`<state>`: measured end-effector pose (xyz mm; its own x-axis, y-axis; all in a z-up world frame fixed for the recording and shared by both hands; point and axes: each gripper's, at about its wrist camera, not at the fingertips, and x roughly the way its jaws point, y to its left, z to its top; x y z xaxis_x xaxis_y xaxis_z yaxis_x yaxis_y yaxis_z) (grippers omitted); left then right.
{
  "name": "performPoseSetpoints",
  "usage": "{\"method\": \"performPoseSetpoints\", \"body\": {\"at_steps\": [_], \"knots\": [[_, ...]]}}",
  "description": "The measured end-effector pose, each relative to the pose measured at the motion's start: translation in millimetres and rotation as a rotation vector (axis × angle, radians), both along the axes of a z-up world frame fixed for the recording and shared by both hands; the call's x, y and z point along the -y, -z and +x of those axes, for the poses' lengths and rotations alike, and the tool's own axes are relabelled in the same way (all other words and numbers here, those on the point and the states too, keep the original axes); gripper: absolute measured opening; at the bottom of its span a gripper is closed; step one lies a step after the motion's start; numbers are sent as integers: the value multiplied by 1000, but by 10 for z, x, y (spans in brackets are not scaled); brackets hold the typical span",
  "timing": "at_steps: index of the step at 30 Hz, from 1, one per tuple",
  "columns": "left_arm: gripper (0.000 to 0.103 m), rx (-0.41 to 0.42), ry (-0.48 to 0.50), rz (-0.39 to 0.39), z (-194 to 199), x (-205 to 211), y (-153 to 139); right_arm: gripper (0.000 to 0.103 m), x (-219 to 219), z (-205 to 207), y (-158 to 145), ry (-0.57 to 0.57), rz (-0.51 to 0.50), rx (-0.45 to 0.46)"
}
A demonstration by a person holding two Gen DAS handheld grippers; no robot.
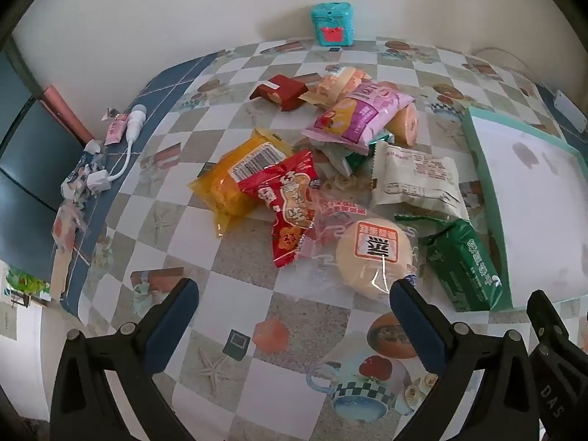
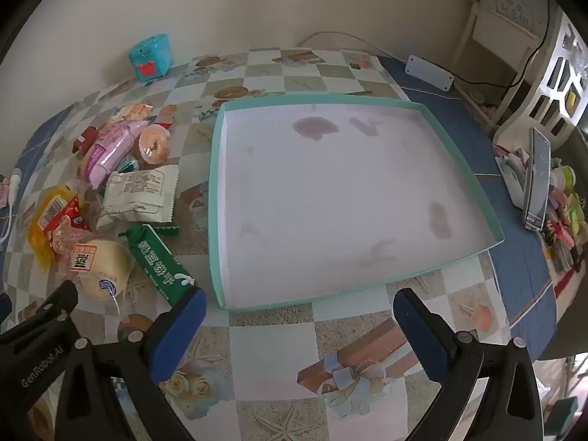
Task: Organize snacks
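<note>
A pile of wrapped snacks lies on the checked tablecloth: a round pale bun (image 1: 373, 253) (image 2: 101, 266), a green packet (image 1: 465, 262) (image 2: 160, 262), a red packet (image 1: 290, 202), a yellow packet (image 1: 235, 176), a white packet (image 1: 415, 178) (image 2: 137, 193), a pink packet (image 1: 358, 112) (image 2: 110, 147) and a dark red packet (image 1: 281, 91). A shallow teal box (image 2: 217, 198) (image 1: 485, 183) with a white stained floor sits right of the pile, with nothing in it. My left gripper (image 1: 294, 308) is open and empty, just short of the bun. My right gripper (image 2: 299, 316) is open and empty at the box's near edge.
A teal tin (image 1: 332, 24) (image 2: 150, 57) stands at the wall. A white cable with plugs (image 1: 125, 147) and torn wrappers lie at the table's left edge. A phone (image 2: 538, 180), clutter, and a white plate with cord (image 2: 430, 72) sit on the right.
</note>
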<state>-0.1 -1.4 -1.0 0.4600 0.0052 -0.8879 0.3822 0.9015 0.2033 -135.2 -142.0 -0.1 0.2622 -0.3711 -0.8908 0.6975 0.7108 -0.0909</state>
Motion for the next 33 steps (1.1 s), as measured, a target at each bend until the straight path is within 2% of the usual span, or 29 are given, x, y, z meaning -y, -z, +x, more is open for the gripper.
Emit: {"method": "performPoseSetpoints", "body": {"at_steps": [11,33], "knots": [[103,-3,5,5,-34,105,-5,103,18,-1,3,11,-4,13],[103,-30,-2,-15,33,-2,70,103,8,-30,-16,10,-10,10]]}}
